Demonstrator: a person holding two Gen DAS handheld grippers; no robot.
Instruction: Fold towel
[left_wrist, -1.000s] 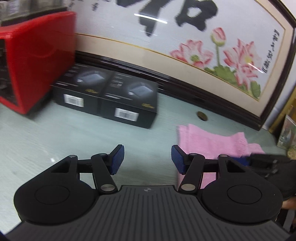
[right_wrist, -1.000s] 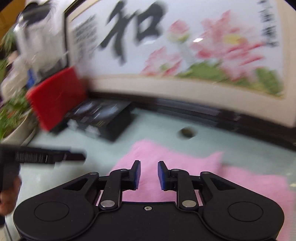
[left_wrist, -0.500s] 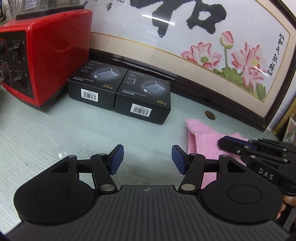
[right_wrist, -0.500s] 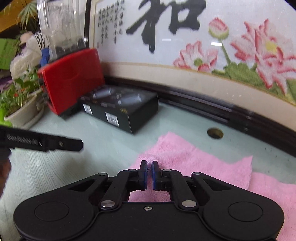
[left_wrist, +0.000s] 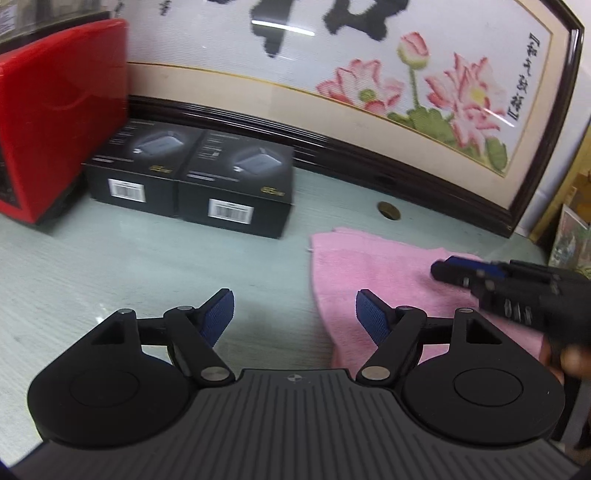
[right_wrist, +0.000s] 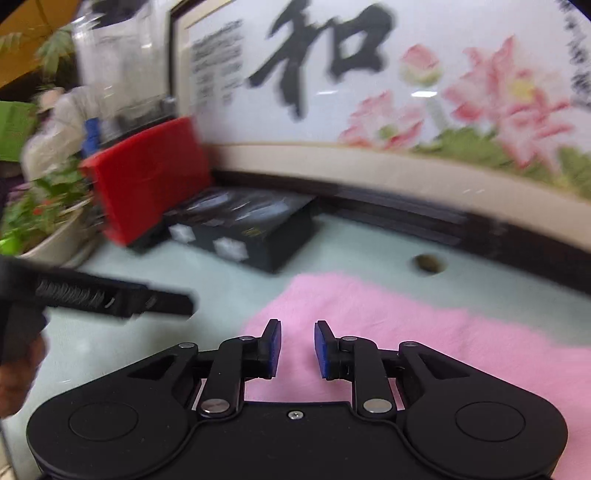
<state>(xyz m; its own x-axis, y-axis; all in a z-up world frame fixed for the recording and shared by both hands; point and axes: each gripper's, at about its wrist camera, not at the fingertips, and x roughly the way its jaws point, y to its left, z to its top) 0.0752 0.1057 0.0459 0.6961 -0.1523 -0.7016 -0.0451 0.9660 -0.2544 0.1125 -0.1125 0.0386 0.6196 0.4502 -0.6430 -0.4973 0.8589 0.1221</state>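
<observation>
Lying flat on the pale green counter (left_wrist: 110, 280), the pink towel (left_wrist: 373, 273) sits in front of the framed lotus embroidery (left_wrist: 424, 85), a small round hole (left_wrist: 388, 211) in the counter just behind its back edge. Left hand-held gripper (left_wrist: 294, 316): jaws wide apart, having just been opening, nothing between them; its right finger is over the towel's left edge, its left finger over bare counter. Right hand-held gripper (right_wrist: 297, 349): jaws narrowly apart, having just been opening, no cloth pinched; it hovers over the towel's near left part. Left of the towel: two black boxes (left_wrist: 192, 177) side by side with barcode labels, then a red appliance (left_wrist: 55, 118). Right wrist view is motion-blurred; a potted plant (right_wrist: 40, 218) shows at far left.
</observation>
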